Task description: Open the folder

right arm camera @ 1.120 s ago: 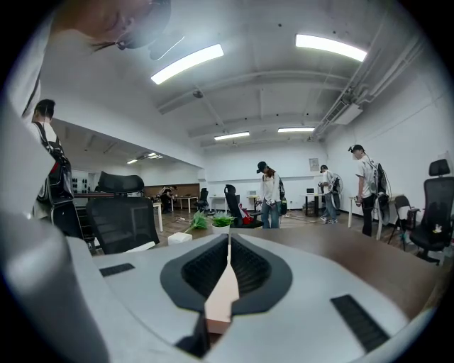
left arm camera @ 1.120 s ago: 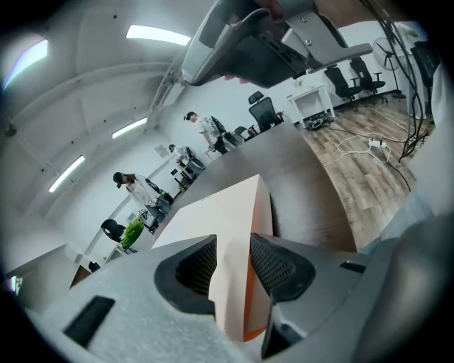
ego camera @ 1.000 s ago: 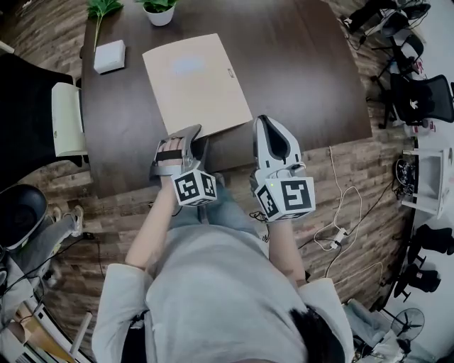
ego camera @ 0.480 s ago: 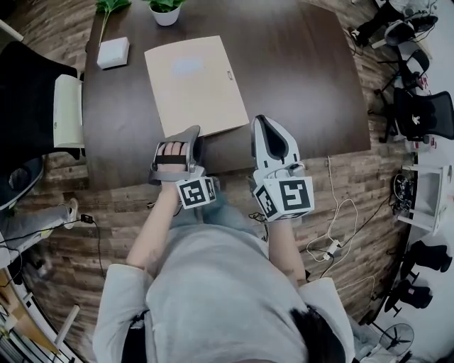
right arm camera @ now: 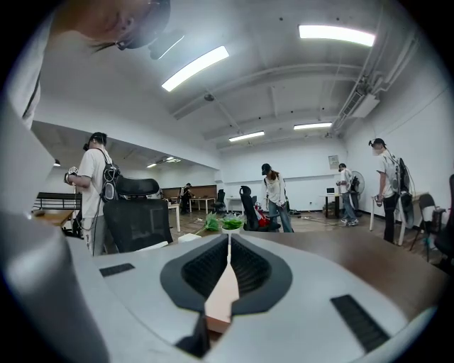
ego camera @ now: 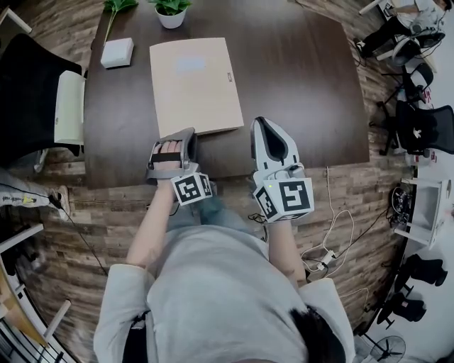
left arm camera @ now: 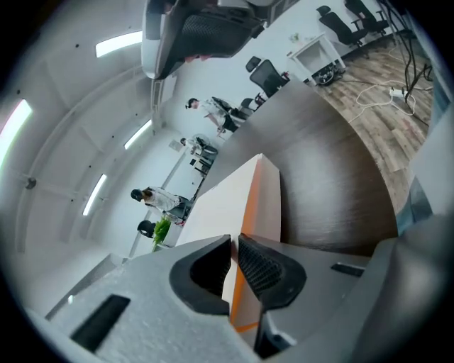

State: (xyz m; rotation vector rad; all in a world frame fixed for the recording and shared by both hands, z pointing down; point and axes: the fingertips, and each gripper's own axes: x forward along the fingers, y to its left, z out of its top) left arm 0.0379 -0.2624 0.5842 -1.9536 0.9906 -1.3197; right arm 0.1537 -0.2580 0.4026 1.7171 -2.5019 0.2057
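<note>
A tan folder lies shut on the dark wooden table. My left gripper is at the folder's near left corner. In the left gripper view its jaws have just been closing. They now stand nearly together with the folder's pale cover and orange edge pinched between the pads. My right gripper hovers at the table's near edge, just right of the folder's near right corner and not touching it. Its jaws are shut, and a tan wedge shows in the gap behind the tips.
A white box and a potted plant stand at the table's far left. A dark chair is at the table's left side, and office chairs and floor cables are on the right. Several people stand in the room beyond.
The left gripper's jaws have closed onto the folder's near left corner. Neither hand has shifted much, and the folder lies where it was.
</note>
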